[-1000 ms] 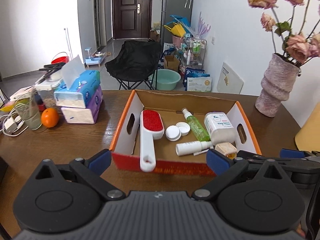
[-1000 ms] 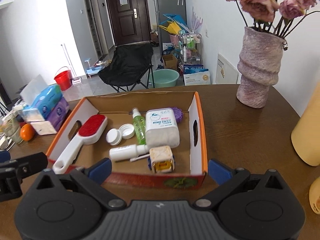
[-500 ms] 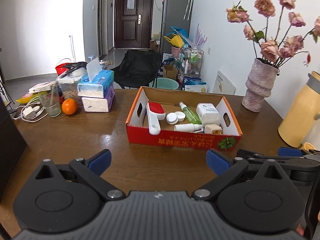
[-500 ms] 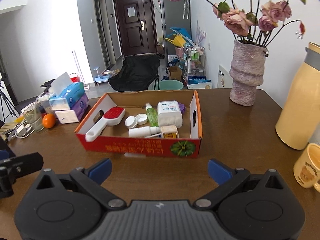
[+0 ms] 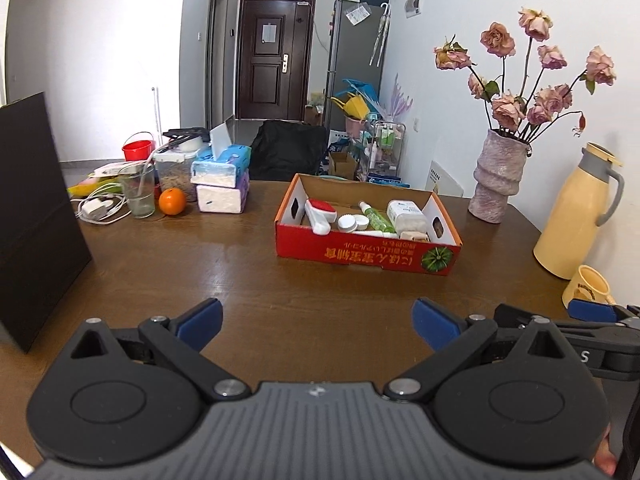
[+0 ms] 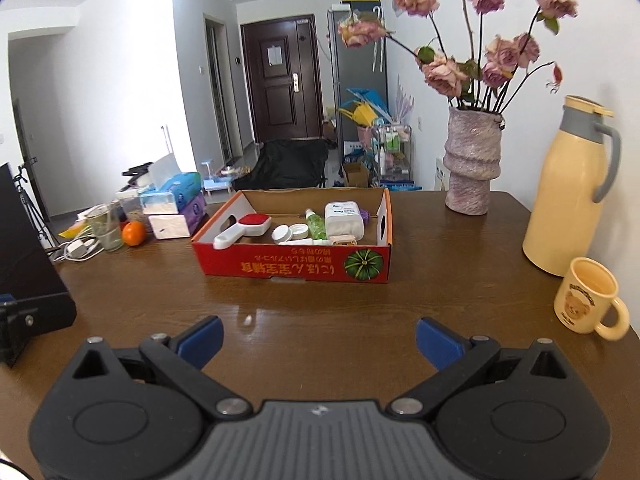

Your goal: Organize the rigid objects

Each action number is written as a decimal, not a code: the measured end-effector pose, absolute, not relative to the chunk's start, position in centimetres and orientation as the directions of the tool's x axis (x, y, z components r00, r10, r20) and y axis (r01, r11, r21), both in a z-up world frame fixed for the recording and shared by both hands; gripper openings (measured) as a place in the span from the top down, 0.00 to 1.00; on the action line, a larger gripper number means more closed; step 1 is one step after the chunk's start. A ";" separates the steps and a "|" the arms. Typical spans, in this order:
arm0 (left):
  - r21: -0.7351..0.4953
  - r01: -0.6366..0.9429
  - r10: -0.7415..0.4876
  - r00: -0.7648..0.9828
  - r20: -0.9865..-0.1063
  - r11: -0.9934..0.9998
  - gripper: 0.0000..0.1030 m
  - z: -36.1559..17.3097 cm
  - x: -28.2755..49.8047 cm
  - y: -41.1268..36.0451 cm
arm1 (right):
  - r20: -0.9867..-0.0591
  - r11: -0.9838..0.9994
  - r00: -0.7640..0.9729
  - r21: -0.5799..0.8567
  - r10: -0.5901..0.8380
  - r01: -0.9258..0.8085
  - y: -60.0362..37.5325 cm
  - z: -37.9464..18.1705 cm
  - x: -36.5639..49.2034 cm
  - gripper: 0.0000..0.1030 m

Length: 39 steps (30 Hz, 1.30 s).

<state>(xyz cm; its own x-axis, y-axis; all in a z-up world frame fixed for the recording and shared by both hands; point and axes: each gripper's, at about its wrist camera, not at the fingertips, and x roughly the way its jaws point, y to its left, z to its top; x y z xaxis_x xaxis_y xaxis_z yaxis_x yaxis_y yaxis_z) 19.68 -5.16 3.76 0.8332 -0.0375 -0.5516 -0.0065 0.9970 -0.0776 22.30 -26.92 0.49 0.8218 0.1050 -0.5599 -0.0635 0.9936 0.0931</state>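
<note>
A red cardboard box (image 5: 360,254) (image 6: 288,266) stands mid-table. Inside lie a white lint brush with a red pad (image 5: 320,212) (image 6: 244,229), two white caps (image 5: 352,222) (image 6: 289,233), a green spray bottle (image 5: 376,218) (image 6: 316,224), a white square bottle (image 5: 406,216) (image 6: 343,216), a white tube and a small beige item (image 5: 414,236). My left gripper (image 5: 318,320) hangs open over bare wood, well short of the box. My right gripper (image 6: 320,338) is open too, equally far back and holding nothing.
Tissue packs (image 5: 222,184), an orange (image 5: 172,201), a glass (image 5: 138,194) and a charger sit far left. A black block (image 5: 36,216) stands at the left edge. A vase of roses (image 6: 472,164), a yellow thermos (image 6: 568,192) and a mug (image 6: 588,298) line the right.
Both grippers have pulled back from the box toward the table's near edge, so the box now looks much smaller. Both stayed open. The items in the box have not moved.
</note>
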 end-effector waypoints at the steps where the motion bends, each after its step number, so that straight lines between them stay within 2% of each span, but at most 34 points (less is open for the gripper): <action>1: -0.077 -0.007 -0.037 0.833 -0.552 0.997 0.00 3.6 18.9 -5.1 | -0.554 0.994 0.826 0.091 0.105 -0.065 -26.9 0.5 21.4 0.00; 11: -0.092 0.007 -0.054 0.856 -0.514 0.996 0.00 2.9 10.5 -4.3 | -0.486 0.994 0.868 0.089 0.105 -0.070 -27.0 0.3 12.4 0.00; 18: -0.083 0.018 -0.056 0.872 -0.486 0.996 0.00 2.1 7.5 -4.4 | -0.426 0.992 0.897 0.100 0.114 -0.078 -27.5 0.5 8.2 0.00; 25: -0.078 0.038 -0.070 0.890 -0.450 0.996 0.00 1.7 6.6 -4.9 | -0.403 0.991 0.907 0.105 0.119 -0.084 -27.5 0.4 7.3 0.00; 39: -0.060 0.074 -0.093 0.889 -0.448 0.995 0.00 0.9 6.0 -5.7 | -0.402 0.994 0.911 0.091 0.096 -0.065 -27.1 -0.3 6.6 0.00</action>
<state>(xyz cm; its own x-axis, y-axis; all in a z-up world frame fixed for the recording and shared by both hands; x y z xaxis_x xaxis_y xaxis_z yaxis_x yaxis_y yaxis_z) 6.00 -5.70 0.95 0.8891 -0.0932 -0.4481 0.0741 0.9954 -0.0602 6.61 -27.12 -0.31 0.9106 0.0962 -0.4020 -0.0649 0.9938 0.0908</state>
